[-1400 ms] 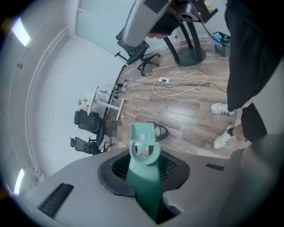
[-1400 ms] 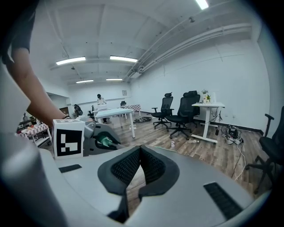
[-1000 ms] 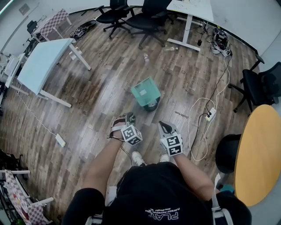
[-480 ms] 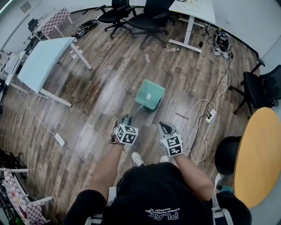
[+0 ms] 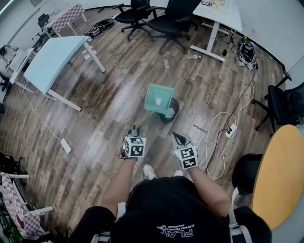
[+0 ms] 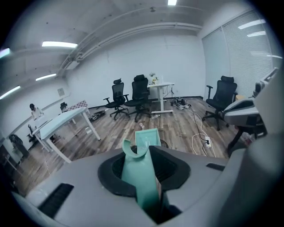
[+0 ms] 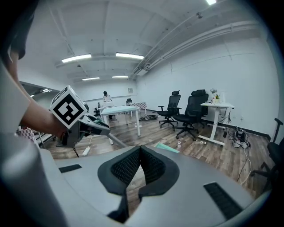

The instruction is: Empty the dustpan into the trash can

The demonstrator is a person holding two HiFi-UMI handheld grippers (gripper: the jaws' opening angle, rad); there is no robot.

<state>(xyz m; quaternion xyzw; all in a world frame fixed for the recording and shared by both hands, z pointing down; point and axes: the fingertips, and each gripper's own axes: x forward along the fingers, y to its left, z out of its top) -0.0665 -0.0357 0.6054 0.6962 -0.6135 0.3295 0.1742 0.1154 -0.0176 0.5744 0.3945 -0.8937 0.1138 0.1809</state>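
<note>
A teal dustpan (image 5: 159,98) hangs face-up just above the wooden floor, over the near-left rim of a small black trash can (image 5: 171,110) that it partly hides. Its long teal handle (image 6: 141,177) runs back between the jaws of my left gripper (image 5: 135,129), which is shut on it. In the left gripper view the pan (image 6: 147,138) shows beyond the handle's hooked end. My right gripper (image 5: 177,137) is held beside the left one, to its right, and is shut with nothing in it; its pads (image 7: 133,166) meet at the tips.
A light blue table (image 5: 52,57) stands at the far left. Black office chairs (image 5: 166,21) and a white desk (image 5: 213,12) stand at the back. A bottle (image 5: 166,63) lies on the floor. A power strip with a white cable (image 5: 231,130), a black stool (image 5: 247,167) and a yellow round table (image 5: 280,171) are at the right.
The left gripper has rolled and risen a little. The dustpan turned with it from tipped over the can to face-up and shifted slightly farther away. The right gripper has barely moved.
</note>
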